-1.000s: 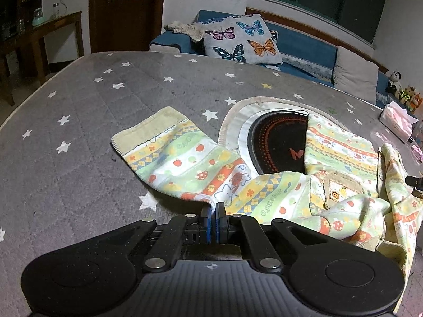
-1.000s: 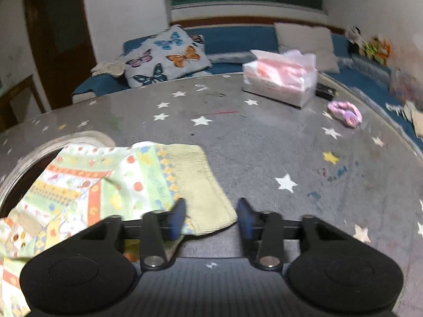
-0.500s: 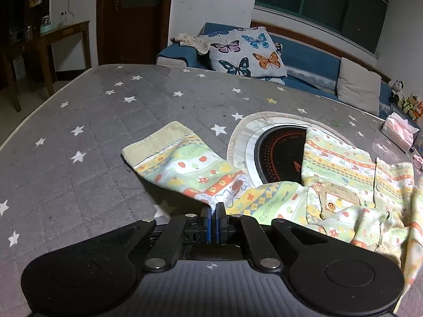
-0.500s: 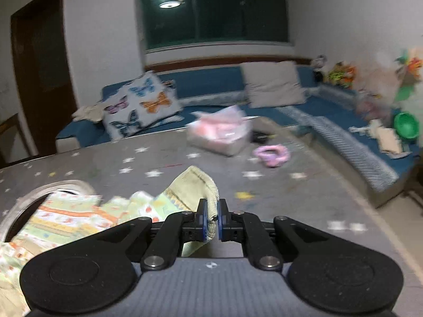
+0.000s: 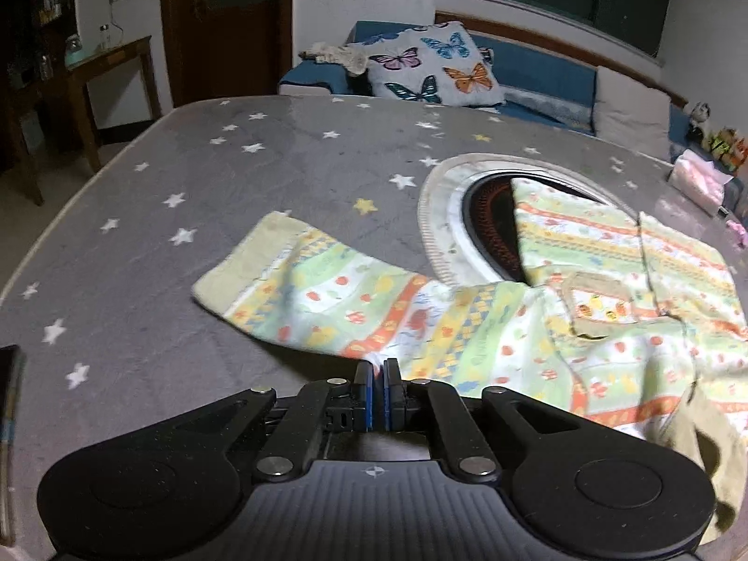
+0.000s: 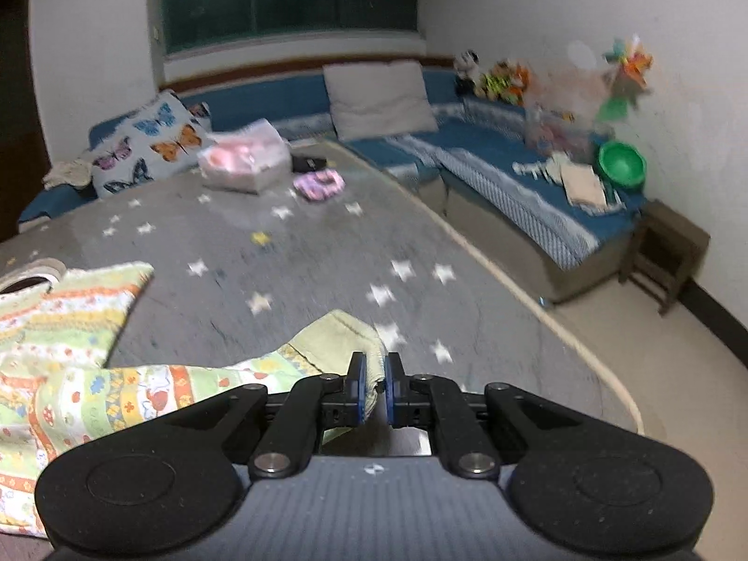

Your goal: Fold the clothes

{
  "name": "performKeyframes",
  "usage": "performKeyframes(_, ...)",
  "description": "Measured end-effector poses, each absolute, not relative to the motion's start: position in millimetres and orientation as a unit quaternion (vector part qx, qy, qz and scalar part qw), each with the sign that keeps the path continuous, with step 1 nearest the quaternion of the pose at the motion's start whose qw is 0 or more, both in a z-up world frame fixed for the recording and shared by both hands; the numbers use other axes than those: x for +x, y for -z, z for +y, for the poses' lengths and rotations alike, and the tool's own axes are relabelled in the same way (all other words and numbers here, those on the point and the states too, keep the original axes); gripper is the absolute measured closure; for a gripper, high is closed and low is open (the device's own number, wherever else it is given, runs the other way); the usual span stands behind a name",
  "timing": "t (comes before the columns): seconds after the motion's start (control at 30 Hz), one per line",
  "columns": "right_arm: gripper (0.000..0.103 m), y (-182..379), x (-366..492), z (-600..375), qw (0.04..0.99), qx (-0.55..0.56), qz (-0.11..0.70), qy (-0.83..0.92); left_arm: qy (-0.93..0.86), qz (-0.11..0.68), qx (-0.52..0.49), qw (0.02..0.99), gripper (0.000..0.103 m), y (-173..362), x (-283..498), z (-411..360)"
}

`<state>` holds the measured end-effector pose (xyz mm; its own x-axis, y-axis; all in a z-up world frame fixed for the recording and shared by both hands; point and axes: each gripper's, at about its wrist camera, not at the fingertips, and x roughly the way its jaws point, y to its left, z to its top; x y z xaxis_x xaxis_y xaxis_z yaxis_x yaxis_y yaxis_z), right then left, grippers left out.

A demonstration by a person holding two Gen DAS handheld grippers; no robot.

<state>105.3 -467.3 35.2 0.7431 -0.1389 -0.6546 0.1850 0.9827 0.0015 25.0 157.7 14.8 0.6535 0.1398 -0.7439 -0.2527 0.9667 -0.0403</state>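
A child's patterned garment (image 5: 491,322) in green, yellow and orange lies on the grey star-print table (image 5: 233,177). Its left sleeve with a plain green cuff (image 5: 243,262) stretches to the left. My left gripper (image 5: 377,374) is shut on the garment's near edge below that sleeve. In the right wrist view the same garment (image 6: 93,397) lies at the left. My right gripper (image 6: 372,374) is shut on the green cuff (image 6: 341,336) of the right sleeve and holds it just above the table.
A round dark inset with a white rim (image 5: 449,215) sits in the table under the garment. A pink tissue pack (image 6: 243,159) and a pink item (image 6: 319,185) lie at the far end. The table edge (image 6: 537,308) curves at the right, with a blue sofa (image 6: 491,177) beyond.
My right gripper closed on the right sleeve cuff and drew it out to the right. My left gripper stayed shut on the garment and pulled it slightly nearer; the body now lies flatter.
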Motion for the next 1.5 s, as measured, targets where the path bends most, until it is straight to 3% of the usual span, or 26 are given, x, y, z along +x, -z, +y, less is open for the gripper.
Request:
performKeyframes(0.13, 0.091, -37, 101, -468, 0.932, 0.025, 0.351, 0.088, -0.111, 0.399, -0.048, 0.909, 0.095, -23, 17, 161)
performKeyframes(0.27, 0.086, -48, 99, -465, 0.935, 0.003, 0.342, 0.089, -0.106, 0.388, -0.040, 0.915, 0.079, -34, 14, 161)
performKeyframes(0.37, 0.086, -57, 105, -458, 0.940, 0.012, 0.335, 0.062, -0.090, 0.379, -0.036, 0.920, 0.076, -40, 25, 155)
performKeyframes(0.6, 0.085, -53, 140, -409, 0.935, 0.033, 0.350, -0.048, -0.031, 0.383, -0.030, 0.923, 0.073, -35, 83, 123)
performKeyframes(1.03, 0.070, -22, 225, -319, 0.904, 0.004, 0.400, -0.153, 0.014, 0.415, -0.017, 0.910, 0.069, -2, 207, 85)
performKeyframes(1.13, 0.068, -18, 238, -312, 0.901, -0.001, 0.405, -0.158, 0.016, 0.416, -0.008, 0.909, 0.065, 5, 226, 81)
performKeyframes(1.2, 0.066, -14, 246, -308, 0.899, -0.005, 0.408, -0.157, 0.020, 0.417, -0.005, 0.909, 0.056, 10, 237, 80)
performKeyframes(1.5, 0.068, -4, 272, -302, 0.897, -0.010, 0.414, -0.155, 0.039, 0.411, -0.001, 0.911, 0.062, 22, 259, 77)
